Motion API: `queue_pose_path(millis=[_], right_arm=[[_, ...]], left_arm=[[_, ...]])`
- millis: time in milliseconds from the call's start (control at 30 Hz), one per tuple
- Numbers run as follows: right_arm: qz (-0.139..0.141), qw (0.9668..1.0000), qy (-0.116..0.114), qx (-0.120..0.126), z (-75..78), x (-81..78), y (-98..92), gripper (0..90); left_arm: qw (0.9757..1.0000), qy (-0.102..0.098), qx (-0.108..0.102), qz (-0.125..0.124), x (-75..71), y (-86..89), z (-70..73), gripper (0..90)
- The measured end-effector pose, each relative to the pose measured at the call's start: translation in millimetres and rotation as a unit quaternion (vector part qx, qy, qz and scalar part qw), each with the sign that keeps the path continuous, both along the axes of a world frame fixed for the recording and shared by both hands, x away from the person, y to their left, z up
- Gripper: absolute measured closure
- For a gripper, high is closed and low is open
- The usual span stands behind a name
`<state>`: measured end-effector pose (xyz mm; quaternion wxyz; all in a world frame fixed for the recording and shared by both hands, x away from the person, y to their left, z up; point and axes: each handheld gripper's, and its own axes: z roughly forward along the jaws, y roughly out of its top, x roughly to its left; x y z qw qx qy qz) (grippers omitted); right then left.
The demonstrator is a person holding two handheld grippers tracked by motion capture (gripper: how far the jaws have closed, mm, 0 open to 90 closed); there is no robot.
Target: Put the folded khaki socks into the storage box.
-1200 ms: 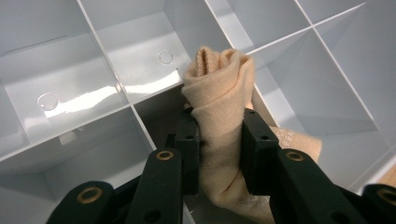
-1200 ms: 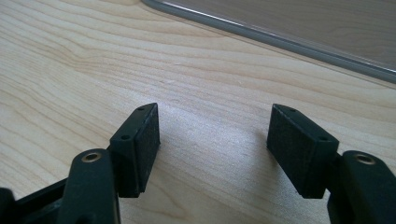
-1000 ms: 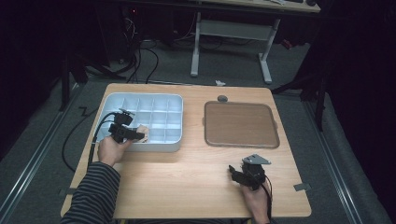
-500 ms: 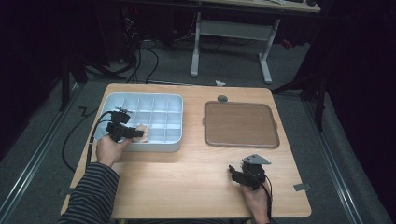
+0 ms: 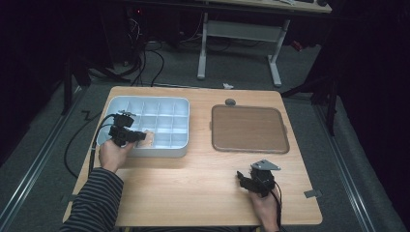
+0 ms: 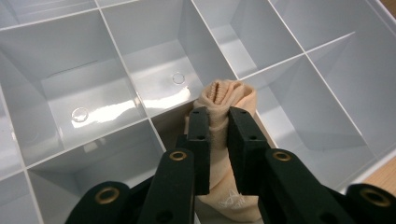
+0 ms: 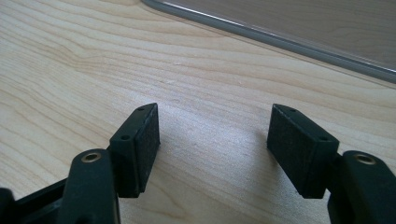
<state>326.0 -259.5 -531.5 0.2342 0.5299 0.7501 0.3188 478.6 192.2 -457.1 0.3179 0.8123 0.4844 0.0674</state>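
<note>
A wooden table (image 5: 193, 188) is seen from above, with a person's forearms coming in from the bottom edge.

At the left of the table sits a pale blue-grey compartment tray (image 5: 180, 104), divided into a grid of small square cells. The person's left hand (image 5: 112, 153), in a striped sleeve (image 5: 92, 203), holds the left gripper (image 5: 138, 137) over the tray's near edge. In the left gripper view, the left gripper (image 6: 218, 122) has just been closing, and its two black jaws are now clamped on a rolled beige sock (image 6: 226, 100). The sock stands up between the jaws, its folded top poking out above them, over a cell in the tray's near row. In the high view the sock (image 5: 149, 137) shows as a small tan patch just beside the gripper, inside the tray. The neighbouring cells (image 6: 84, 93) are shiny and bare.

To the right of the tray, well apart from it, lies a flat brown tray (image 5: 249, 128) with rounded corners and a thin grey rim.

Nearer the person, at the right, the right hand (image 5: 265, 208) holds the right gripper (image 5: 241, 177) low over the bare table. In the right gripper view, the right gripper (image 7: 212, 135) has its jaws wide apart with nothing between them, just wood grain, and the brown tray's rim (image 7: 280, 44) crosses the upper corner.
</note>
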Motion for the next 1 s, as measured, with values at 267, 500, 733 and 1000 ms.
queue_pose_path(millis=[267,500,733,1000], right_arm=[[-0.001,1.0,0.001,0.0,0.0,-0.1,0.1,34.5],[-0.001,1.0,0.001,0.001,0.0,-0.1,0.1,34.5],[0.0,1.0,0.0,0.0,0.0,0.0,0.0,34.4],[0.0,1.0,0.001,0.001,0.0,-0.1,0.1,34.4]], left_arm=[[0.9993,0.014,0.033,-0.007,3.4,-6.2,-9.1,82.9],[0.9989,0.02,0.044,0.002,6.9,-5.3,-13.5,82.2],[0.9994,0.021,0.026,0.004,5.2,-4.5,-10.7,71.6],[0.9997,-0.007,0.021,0.009,-3.3,-2.5,1.0,61.3]])
